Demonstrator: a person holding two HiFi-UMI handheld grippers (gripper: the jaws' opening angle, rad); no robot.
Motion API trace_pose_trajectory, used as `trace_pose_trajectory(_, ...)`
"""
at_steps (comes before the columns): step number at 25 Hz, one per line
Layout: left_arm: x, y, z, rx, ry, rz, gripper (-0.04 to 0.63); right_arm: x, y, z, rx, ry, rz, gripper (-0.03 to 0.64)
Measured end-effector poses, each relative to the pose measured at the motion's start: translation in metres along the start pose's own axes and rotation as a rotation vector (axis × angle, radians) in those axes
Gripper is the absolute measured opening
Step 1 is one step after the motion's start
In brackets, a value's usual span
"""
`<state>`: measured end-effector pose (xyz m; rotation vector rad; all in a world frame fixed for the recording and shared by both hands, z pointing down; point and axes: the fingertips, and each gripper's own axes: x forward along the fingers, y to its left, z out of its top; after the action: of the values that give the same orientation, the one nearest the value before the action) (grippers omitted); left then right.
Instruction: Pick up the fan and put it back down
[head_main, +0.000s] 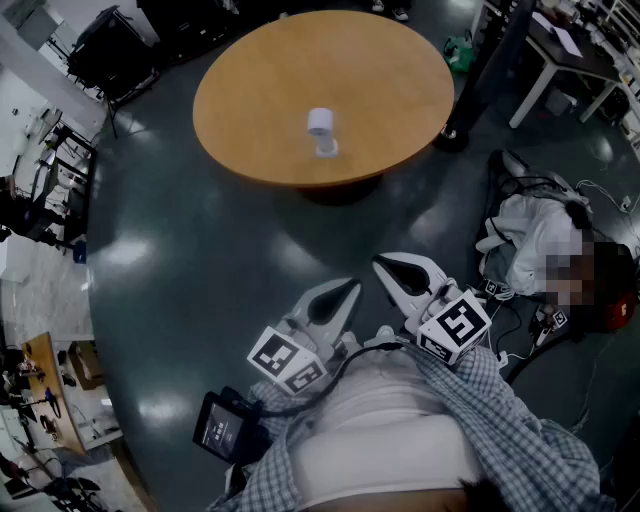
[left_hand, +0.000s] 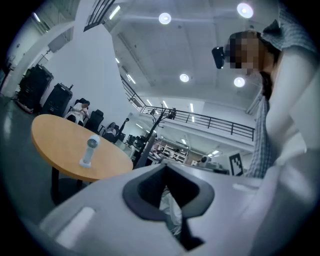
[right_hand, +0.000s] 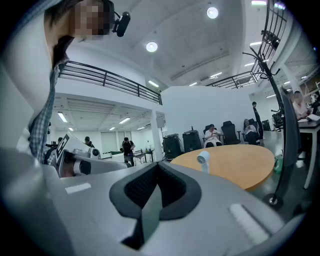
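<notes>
Approach step under way, pick not yet begun.
- Round tabletop (head_main: 260, 100) showing smooth orange-brown wood, thick rounded edge.
- Fan (head_main: 321, 131) standing upright near tabletop centre: small, white plastic, round head on slim stem, flared foot.
- Left gripper (head_main: 340, 297) hovering well short of tabletop over dark glossy floor (head_main: 200, 280). Pale hard-shell jaws clenched, gripping nothing.
- Right gripper (head_main: 400, 272) hanging alongside, equally far from tabletop, likewise clamped on nothing. Black ribbed pads (right_hand: 137, 192) lining its jaws.
- Next move, I'm judging: closing in on tabletop, spreading one gripper, squaring its pads on slim stem.
</notes>
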<state>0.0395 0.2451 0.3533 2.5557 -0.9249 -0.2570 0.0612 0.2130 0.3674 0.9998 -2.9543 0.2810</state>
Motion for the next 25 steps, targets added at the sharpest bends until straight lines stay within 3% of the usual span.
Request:
trace_pose_trajectory(18,0.007,-0.005,-0.006,0.004,0.007,0.024,-0.002,-0.009,-0.010,0.000,0.010,-0.020,-0.003,0.003)
trace_pose_trajectory(25,0.004,-0.012,-0.008,0.006,0.002,0.070,-0.002,-0.016,-0.016,0.001,0.019,-0.033,0.010,0.003)
